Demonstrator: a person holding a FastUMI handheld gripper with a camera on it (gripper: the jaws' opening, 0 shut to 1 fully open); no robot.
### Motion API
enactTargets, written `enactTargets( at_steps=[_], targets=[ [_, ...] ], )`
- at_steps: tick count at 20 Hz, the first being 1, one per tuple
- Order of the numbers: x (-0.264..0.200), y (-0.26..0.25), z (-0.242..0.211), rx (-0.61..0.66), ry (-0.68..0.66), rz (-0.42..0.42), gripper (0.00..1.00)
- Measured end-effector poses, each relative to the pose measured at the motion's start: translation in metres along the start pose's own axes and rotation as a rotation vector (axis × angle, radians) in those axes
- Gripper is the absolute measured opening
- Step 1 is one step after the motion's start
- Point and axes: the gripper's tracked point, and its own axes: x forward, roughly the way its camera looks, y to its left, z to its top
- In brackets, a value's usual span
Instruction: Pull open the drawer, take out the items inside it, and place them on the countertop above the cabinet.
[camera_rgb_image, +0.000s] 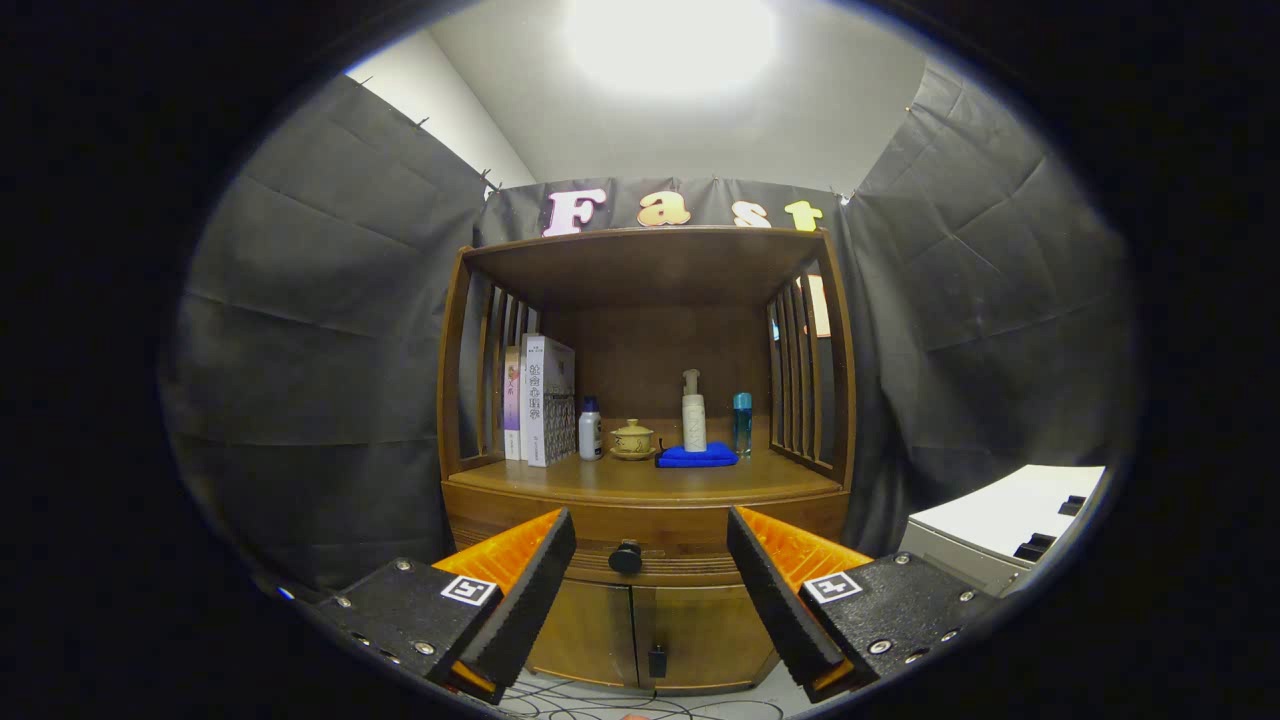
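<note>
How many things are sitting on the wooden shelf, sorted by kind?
Books: 3
Bottles: 3
Lidded cup on saucer: 1
Folded blue cloth: 1
Total: 8

The tongs are open, with the drawer knob between them, drawer shut.

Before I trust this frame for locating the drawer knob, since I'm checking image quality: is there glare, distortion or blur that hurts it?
In the gripper view, the ceiling light blows out to white; fisheye distortion bows the cabinet sides and the countertop edge; the drawer knob sits in shade but reads sharp, between the fingers of the open gripper and beyond them.
</note>
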Motion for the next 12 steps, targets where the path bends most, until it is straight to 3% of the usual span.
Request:
enactTargets(
  at_steps=[12],
  targets=[
    [0.0007, -0.0095, -0.0014, 0.004, 0.01, -0.027, 0.95]
  ],
)
